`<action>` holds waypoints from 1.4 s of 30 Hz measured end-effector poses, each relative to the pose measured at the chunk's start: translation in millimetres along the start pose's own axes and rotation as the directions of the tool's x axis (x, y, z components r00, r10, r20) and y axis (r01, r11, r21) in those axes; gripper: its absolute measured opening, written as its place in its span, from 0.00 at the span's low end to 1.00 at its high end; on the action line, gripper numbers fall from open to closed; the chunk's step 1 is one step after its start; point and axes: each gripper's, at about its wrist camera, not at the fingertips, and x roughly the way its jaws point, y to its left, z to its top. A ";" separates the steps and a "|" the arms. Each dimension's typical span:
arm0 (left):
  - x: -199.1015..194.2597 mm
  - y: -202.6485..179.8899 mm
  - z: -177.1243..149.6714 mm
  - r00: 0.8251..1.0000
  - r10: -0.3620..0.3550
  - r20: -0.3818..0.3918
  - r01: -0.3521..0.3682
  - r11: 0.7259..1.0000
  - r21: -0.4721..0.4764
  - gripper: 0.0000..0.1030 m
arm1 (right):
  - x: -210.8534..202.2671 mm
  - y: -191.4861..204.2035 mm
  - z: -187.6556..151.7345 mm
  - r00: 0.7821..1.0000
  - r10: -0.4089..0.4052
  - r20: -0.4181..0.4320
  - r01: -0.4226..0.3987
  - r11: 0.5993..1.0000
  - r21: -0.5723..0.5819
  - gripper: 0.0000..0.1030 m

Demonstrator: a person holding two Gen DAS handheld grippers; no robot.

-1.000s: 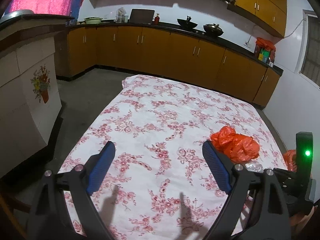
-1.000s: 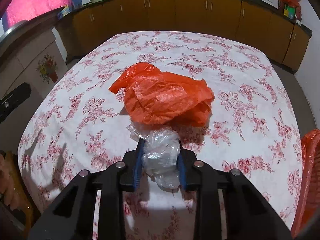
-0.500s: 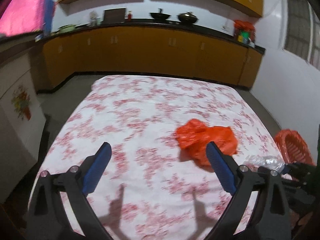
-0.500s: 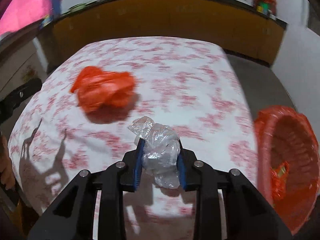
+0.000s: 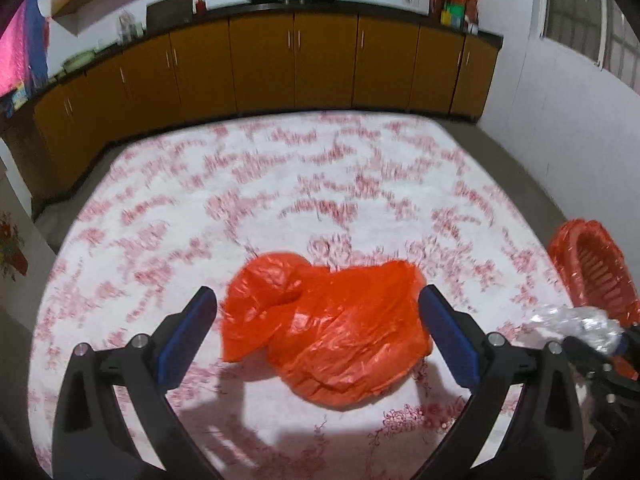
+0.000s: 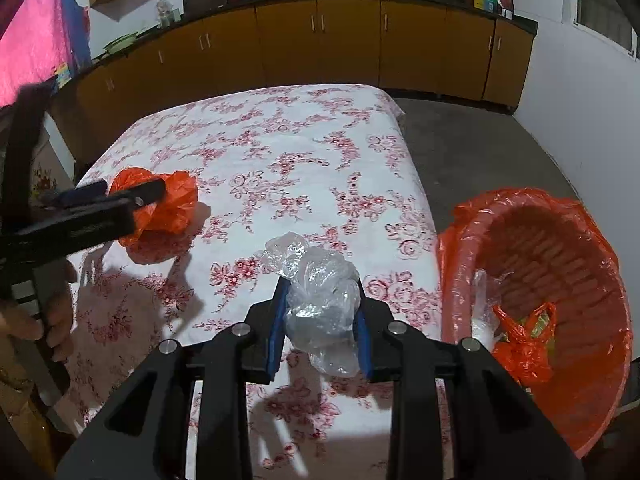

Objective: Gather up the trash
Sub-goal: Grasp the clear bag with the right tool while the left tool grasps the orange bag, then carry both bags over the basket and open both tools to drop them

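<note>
The right gripper (image 6: 320, 312) clamps a crumpled clear plastic bag (image 6: 320, 280) near the red-lined basket bin (image 6: 600, 420) for dropping, while the left gripper (image 5: 320, 320), jaws opening wide, straddles the crumpled orange plastic bag (image 5: 332, 328) to grab it

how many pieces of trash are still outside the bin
2. A crumpled orange bag lies on the table between the left gripper's opening fingers, untouched. A clear plastic wad is clamped in the right gripper, beside the bin. Others may be hidden.
</note>
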 end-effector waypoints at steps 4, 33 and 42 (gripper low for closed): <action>15.9 0.6 -5.3 0.997 -0.045 -0.062 0.043 0.999 -0.032 0.96 | -0.6 -4.9 0.5 1.000 0.004 0.004 -0.004 1.000 0.012 0.29; -48.1 -30.7 -1.6 0.994 -0.076 0.074 0.073 0.997 0.038 0.52 | -56.3 -22.4 4.0 0.992 -0.005 0.123 -0.003 0.998 0.069 0.29; -80.9 -57.0 -0.6 0.990 -0.075 0.119 0.066 0.995 0.081 0.53 | -89.6 -36.3 -1.6 0.975 -0.094 0.202 0.078 0.993 0.088 0.29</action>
